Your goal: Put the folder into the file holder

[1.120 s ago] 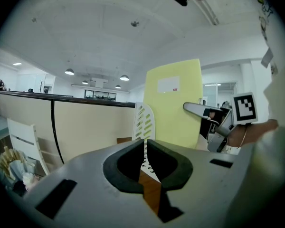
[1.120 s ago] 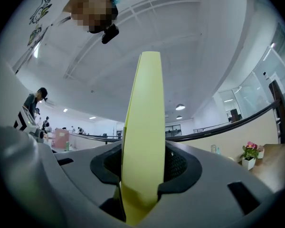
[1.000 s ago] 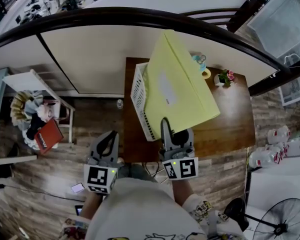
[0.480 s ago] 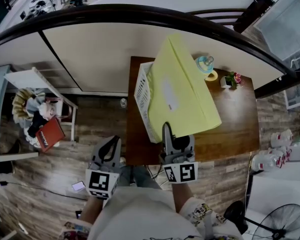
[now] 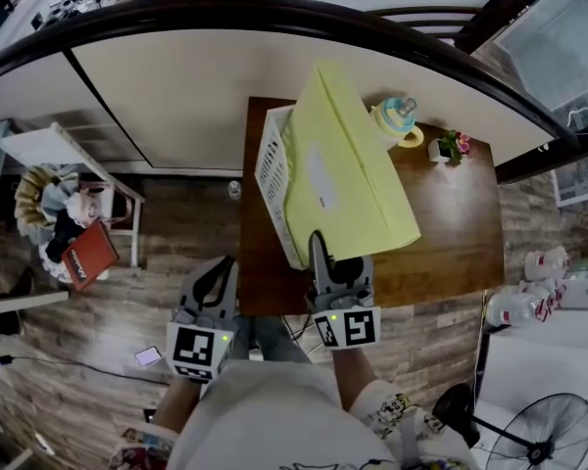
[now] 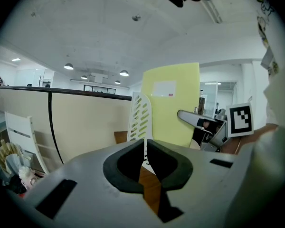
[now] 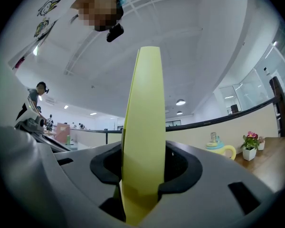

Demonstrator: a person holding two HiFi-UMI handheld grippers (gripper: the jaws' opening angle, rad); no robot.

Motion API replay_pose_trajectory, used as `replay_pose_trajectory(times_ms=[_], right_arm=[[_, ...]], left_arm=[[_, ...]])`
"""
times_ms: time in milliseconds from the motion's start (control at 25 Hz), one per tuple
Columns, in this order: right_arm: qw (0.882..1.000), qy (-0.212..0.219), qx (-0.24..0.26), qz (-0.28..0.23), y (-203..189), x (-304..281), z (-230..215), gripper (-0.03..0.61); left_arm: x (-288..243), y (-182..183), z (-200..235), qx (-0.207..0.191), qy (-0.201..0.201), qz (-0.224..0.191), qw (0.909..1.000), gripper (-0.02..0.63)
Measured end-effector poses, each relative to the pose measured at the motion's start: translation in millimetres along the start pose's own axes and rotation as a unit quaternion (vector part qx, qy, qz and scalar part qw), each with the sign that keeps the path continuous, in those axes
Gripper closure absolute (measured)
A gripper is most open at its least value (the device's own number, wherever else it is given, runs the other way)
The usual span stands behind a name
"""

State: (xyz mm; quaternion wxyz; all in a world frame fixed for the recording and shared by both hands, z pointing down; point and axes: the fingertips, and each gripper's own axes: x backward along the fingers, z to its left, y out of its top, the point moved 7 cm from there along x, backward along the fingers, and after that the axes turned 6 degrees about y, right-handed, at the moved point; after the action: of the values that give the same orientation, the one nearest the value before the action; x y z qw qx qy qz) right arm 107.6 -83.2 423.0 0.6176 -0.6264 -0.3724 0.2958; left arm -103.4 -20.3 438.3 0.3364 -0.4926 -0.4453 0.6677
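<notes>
One red book lies at the far left of the head view, on the wooden floor side of the scene, well apart from the desk.

Two grippers show in the lower middle of that view. The left gripper hangs off the desk's near left corner. In its own view the left gripper has its jaws drawn almost together, with only a thin slit between the pads and nothing in it.

One white file holder with slotted walls stands on the left part of the desk; the left gripper view shows its slotted side upright.

One yellow folder with one white label rises just right of the holder, tilted, its left edge over the holder's open top. Whether its lower edge is already inside I cannot tell. In the left gripper view the folder stands behind the holder's wall.

The right gripper grips the folder's near edge. In its own view the right gripper has its jaws pressed on both faces of the folder, which stands edge-on up the middle of the frame.

One lidded cup and one small flower pot sit at the desk's far right part. One fan stands in the lower right corner.
</notes>
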Motion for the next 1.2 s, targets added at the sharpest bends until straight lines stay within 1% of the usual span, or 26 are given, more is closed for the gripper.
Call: replay_pose_trajectory(times_ms=[80,280,440,560,760,1080,1200], right_arm=[[1.0,-0.001,0.0,0.009,-4.8,1.0,-0.2,0.407],[1.0,-0.002,-0.001,0.026,-11.8,2.3,0.0,0.405],[0.999,0.004,0.004,0.05,-21.3,3.5,0.6,0.405],[0.998,0.006,0.005,0.062,-27.0,4.5,0.0,0.405],[0.997,0.01,0.01,0.081,-35.5,5.8,1.5,0.403],[0.992,0.019,0.011,0.125,-50.2,8.8,2.3,0.396],[0.99,0.022,0.012,0.141,-55.8,9.5,3.4,0.393]], left_arm=[[-1.2,-0.4,-1.2,-0.003,-0.002,-0.005,1.0,0.595],[-1.9,-2.1,-1.0,0.01,-0.001,0.005,0.9999,0.595],[-5.1,-5.2,-0.7,0.0,-0.003,-0.002,1.0,0.595],[-7.0,-5.7,-2.3,0.012,-0.005,0.006,0.9999,0.595],[-7.9,-8.5,-4.6,0.012,-0.009,0.007,0.9999,0.595],[-6.1,-12.1,-5.7,0.009,-0.01,0.009,0.9999,0.595],[-5.4,-14.1,-6.0,0.016,-0.01,0.014,0.9997,0.595]])
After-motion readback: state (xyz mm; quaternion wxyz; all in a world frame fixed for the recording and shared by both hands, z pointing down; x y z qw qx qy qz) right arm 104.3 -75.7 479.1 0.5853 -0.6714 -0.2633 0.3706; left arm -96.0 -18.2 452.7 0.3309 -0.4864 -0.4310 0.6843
